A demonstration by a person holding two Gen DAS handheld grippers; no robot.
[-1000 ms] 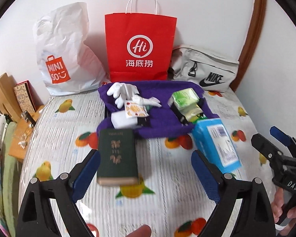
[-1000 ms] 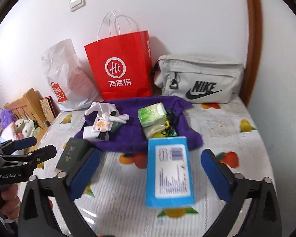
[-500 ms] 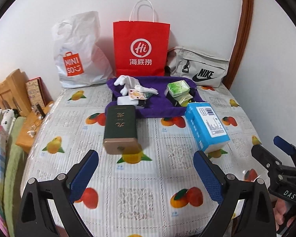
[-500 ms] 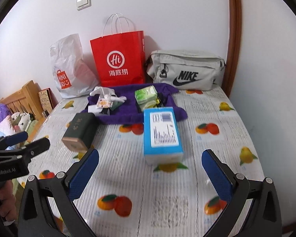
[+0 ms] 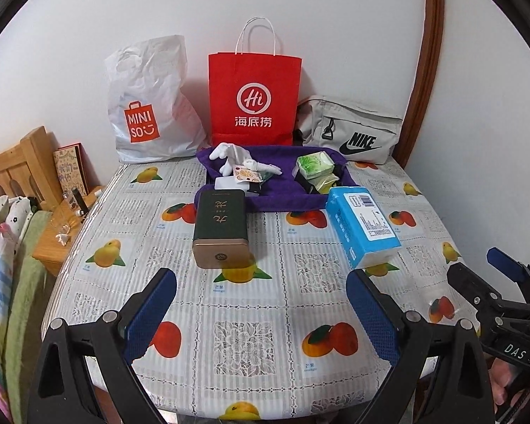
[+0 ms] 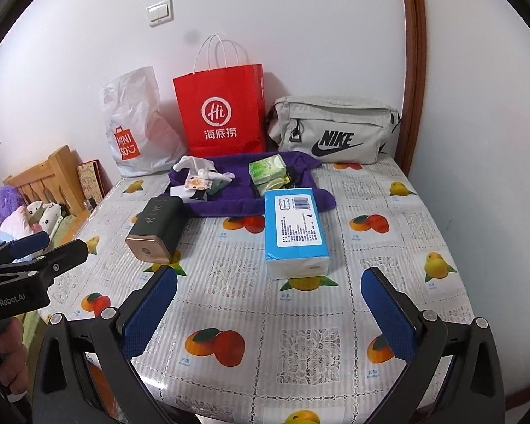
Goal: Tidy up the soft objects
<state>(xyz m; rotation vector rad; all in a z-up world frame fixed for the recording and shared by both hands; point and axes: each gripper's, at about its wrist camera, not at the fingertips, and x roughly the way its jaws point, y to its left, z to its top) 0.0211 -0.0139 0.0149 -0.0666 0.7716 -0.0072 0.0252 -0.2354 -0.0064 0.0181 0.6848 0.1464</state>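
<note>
Setting: a table [image 5: 265, 321] under a fruit-print lace-pattern plastic cloth, pushed against a white wall, a wooden bedhead to the left.
Left gripper [image 5: 261, 312]: blue-padded jaws spread wide, empty, low over the near edge.
Right gripper [image 6: 268, 312]: likewise released, holding nothing.
Soft objects: a blue-wrapped tissue pack [image 6: 295, 228] lies mid-table, right of a dark green tin with a gold end [image 5: 221, 226]; white cloth gloves [image 5: 236, 159] and a small green tissue packet [image 5: 314, 166] rest on a purple towel [image 5: 286, 194] beyond.
Technique: likely best to close gently across the tissue pack's narrow sides, without crushing it.
Writing: "MINISO" on the white plastic bag [image 5: 148, 106], "Hi" and "海底捞" on the red paper bag [image 5: 254, 99], "NIKE" on the grey pouch [image 5: 353, 130].
</note>
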